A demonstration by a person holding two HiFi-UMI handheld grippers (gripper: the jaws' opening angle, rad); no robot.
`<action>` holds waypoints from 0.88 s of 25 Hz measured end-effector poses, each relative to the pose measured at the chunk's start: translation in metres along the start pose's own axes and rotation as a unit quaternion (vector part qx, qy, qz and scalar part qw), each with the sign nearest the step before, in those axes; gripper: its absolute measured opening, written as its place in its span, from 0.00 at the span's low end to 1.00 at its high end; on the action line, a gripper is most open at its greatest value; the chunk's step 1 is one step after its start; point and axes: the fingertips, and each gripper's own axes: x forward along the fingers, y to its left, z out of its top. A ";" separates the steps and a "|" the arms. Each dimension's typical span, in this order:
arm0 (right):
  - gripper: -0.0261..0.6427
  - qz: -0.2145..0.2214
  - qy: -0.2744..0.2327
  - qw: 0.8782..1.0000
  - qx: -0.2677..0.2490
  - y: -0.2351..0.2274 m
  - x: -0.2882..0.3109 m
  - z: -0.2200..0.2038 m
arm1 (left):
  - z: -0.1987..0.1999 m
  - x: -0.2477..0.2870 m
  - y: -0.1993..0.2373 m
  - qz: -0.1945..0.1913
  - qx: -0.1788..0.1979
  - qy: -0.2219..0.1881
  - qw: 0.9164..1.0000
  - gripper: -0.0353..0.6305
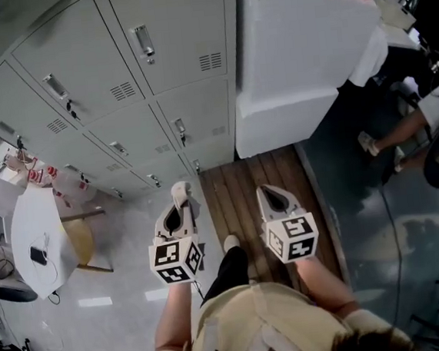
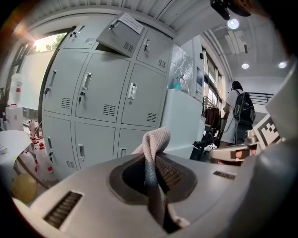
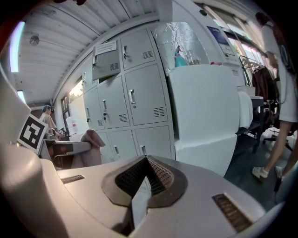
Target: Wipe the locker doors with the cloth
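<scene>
Now, left gripper [image 1: 180, 200]: jaws closed on the beige cloth [image 2: 156, 137]
Right gripper [image 3: 145, 162]: jaws together, empty
Locker doors [image 1: 178, 28]: ahead, not touched

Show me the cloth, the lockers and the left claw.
Cloth [image 2: 156, 139]: left gripper view, its upper fold.
Lockers [image 1: 182, 28]: head view, a door panel.
Left claw [image 1: 180, 191]: head view, between its tips.

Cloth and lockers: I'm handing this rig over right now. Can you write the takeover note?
Left gripper: shut on the cloth, which sticks up past its tips.
Right gripper: shut, empty.
Locker doors: ahead, with neither gripper touching them; one upper door stands ajar.
Done: cloth in hand; no sign of wiping shows.
Left: bring the cloth to the doors and wipe them.
</scene>
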 end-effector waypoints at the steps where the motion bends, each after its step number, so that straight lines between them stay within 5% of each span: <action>1: 0.04 0.001 0.001 1.000 0.003 -0.001 0.010 0.007 | 0.004 0.009 0.004 0.000 0.001 0.002 1.000 0.08; 15: 0.04 -0.015 0.010 1.000 0.003 -0.025 0.115 0.058 | 0.054 0.117 0.056 -0.009 0.004 -0.001 1.000 0.08; 22: 0.04 -0.002 0.008 1.000 -0.007 -0.045 0.156 0.082 | 0.063 0.154 0.072 0.023 -0.012 -0.001 1.000 0.08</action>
